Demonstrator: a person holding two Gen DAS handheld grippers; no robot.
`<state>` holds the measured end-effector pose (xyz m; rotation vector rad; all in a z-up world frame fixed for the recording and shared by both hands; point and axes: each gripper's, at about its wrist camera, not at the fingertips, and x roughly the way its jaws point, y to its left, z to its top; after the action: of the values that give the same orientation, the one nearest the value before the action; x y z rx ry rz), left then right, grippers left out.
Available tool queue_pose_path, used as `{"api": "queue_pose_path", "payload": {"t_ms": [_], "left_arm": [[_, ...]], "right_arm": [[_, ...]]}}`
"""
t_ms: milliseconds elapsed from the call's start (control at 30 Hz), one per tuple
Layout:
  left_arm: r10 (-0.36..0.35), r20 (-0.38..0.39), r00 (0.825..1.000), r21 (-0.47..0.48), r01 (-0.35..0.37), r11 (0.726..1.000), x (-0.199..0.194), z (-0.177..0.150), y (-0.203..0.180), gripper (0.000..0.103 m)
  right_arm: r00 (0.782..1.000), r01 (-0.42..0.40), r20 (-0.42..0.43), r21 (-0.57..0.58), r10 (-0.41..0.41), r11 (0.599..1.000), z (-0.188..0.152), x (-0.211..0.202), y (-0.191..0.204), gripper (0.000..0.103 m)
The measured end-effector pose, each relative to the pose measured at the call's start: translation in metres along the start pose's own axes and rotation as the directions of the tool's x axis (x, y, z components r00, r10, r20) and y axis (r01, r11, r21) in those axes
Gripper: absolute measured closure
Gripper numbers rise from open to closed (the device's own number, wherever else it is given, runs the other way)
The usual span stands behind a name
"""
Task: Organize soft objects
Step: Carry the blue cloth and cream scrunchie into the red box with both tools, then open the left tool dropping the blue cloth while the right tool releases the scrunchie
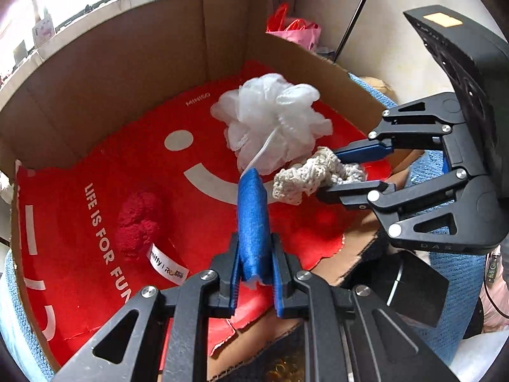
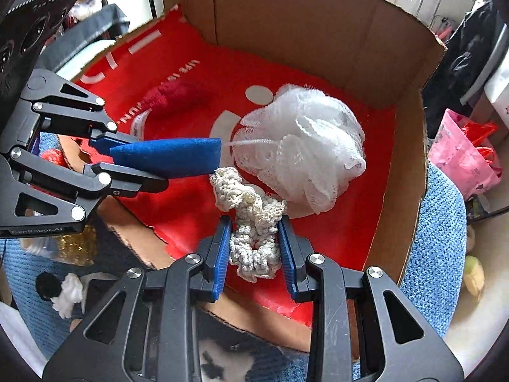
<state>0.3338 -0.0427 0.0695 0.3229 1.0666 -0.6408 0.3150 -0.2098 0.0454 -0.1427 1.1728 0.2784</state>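
Already one soft thing, a red fluffy toy (image 1: 137, 222), lies in the cardboard box (image 1: 95, 89) on its red printed liner (image 1: 79, 222), to the left. The left gripper (image 1: 254, 273) is clamped on a blue felt strip (image 1: 251, 219) whose white cord carries a white mesh bath pouf (image 1: 270, 124), which hangs over the far middle of the box. Just beside it on the right, the right gripper (image 2: 254, 248) is pinched narrowly on a cream crocheted scrunchie (image 2: 251, 232), also over the liner. Both look ready to set down; releasing remains. Under the box is blue knitted fabric (image 2: 442, 238), with pink and red bags (image 2: 467, 156) in a cluttered room beyond.
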Motion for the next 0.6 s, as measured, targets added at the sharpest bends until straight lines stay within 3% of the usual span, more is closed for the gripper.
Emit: {"api": "queue_pose_path", "payload": {"t_ms": [600], "left_arm": [[0.007, -0.038, 0.999, -0.008, -0.008, 1.000, 0.024, 0.008, 0.008, 0.078]], "right_arm": [[0.999, -0.001, -0.043, -0.010, 0.000, 1.000, 0.002, 0.013, 0.000, 0.075]]}}
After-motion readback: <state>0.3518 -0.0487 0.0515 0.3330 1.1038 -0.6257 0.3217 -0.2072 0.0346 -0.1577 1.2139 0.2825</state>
